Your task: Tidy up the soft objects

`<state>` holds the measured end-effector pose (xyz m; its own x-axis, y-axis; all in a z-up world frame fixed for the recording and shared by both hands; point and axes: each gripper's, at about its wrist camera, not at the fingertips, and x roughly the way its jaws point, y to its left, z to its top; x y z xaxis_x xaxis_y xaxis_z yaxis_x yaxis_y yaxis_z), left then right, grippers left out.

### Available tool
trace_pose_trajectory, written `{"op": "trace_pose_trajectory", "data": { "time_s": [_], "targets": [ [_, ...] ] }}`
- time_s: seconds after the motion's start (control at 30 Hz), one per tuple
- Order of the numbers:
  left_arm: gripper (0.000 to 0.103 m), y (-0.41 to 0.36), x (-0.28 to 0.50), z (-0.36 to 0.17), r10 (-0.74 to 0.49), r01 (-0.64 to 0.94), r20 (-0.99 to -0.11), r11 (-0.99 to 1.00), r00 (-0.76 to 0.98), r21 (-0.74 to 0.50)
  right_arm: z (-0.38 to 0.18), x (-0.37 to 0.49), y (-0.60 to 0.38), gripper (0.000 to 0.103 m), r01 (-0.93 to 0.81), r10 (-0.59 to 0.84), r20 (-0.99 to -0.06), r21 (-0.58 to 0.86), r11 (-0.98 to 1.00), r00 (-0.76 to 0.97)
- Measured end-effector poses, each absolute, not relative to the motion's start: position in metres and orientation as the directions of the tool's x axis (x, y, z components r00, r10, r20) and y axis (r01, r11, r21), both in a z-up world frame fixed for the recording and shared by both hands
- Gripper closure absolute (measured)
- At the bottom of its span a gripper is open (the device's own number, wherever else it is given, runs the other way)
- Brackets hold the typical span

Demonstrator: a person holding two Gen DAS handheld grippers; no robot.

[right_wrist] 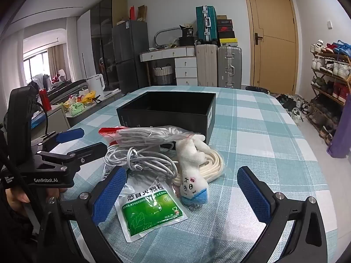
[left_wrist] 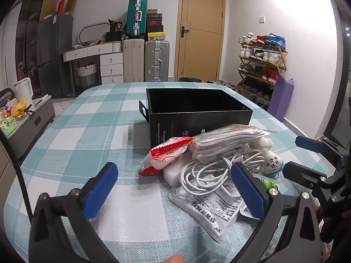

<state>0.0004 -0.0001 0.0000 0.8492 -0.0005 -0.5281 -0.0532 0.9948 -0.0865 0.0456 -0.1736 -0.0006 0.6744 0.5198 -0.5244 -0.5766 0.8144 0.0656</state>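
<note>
the black box (right_wrist: pixel 166 109) stood open on the checked counter (right_wrist: pixel 263 131), and what showed of its inside looked bare. just in front of it lay a heap: a red packet (left_wrist: pixel 166 153), a clear bag of white cloth (left_wrist: pixel 228 142), a coiled white cable (right_wrist: pixel 140 160), a plush toy (right_wrist: pixel 193 168) and a green sachet (right_wrist: pixel 151 210). the left gripper (left_wrist: pixel 173 188) and right gripper (right_wrist: pixel 182 197) hung over the heap, jaws wide apart, holding nothing.
</note>
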Motion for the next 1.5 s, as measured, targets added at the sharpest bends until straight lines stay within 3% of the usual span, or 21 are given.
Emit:
{"op": "trace_pose_trajectory", "data": {
  "time_s": [1.5],
  "targets": [
    [0.000, -0.0018, -0.0023, 0.0015, 0.014, -0.050, -0.518, 0.997, 0.855, -0.056, 0.0004, 0.0458, -0.1730, 0.000, -0.578, 0.518, -0.522, 0.058, 0.814, 0.678]
  ]
}}
